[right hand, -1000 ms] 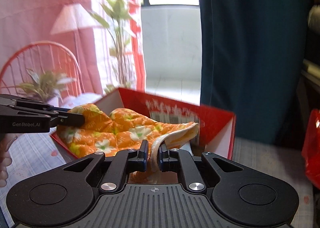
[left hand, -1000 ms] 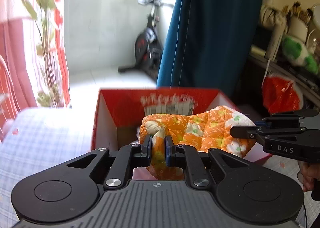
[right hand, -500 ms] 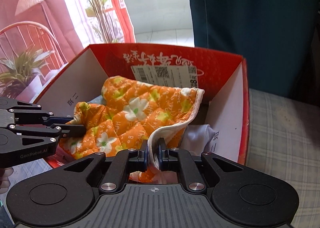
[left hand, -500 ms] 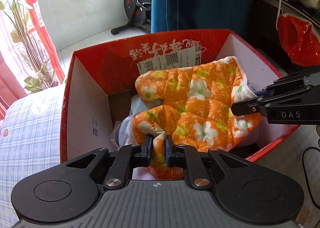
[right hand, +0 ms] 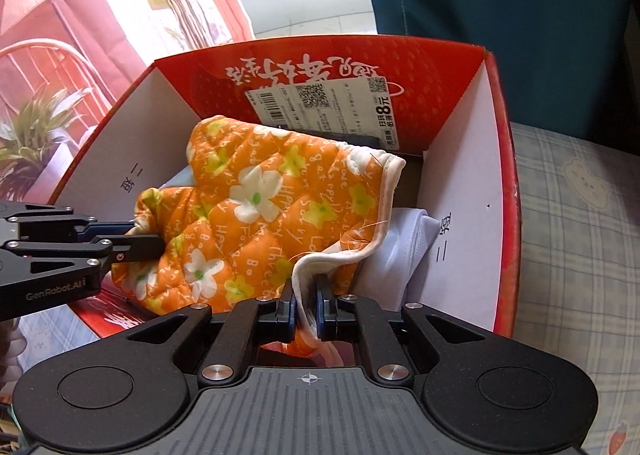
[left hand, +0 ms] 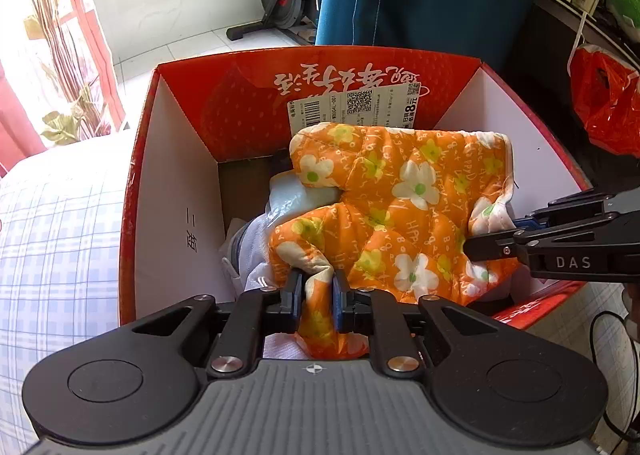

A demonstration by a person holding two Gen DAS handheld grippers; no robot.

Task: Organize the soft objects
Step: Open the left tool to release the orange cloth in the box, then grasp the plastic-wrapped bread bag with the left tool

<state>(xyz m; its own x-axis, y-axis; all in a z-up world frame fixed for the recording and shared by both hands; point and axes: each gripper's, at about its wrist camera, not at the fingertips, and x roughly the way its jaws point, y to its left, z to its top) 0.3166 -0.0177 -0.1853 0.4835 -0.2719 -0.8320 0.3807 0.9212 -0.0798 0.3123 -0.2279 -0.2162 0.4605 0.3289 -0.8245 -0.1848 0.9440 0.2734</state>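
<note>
- The quilt lies in the middle of both wrist views, spread over the open box and partly down inside it, on top of white cloth that is already there.
- Its long axis runs across the picture, from one gripper to the other; the flower side faces up and the white-bound edge is on the right in my right view.
- My left gripper pinches a bunched fold of the quilt at lower centre of its view; the fingers press on the fabric. Its jaws have just been opening a little, but the fold is between them.
- My right gripper pinches the white hem at lower centre of its view, fingers nearly together on it.
- I judge the placing as almost done: the quilt is in the box, not yet released.
- What is left, I think: let go with both, maybe flatten the near edge, which hangs over the front wall.
</note>
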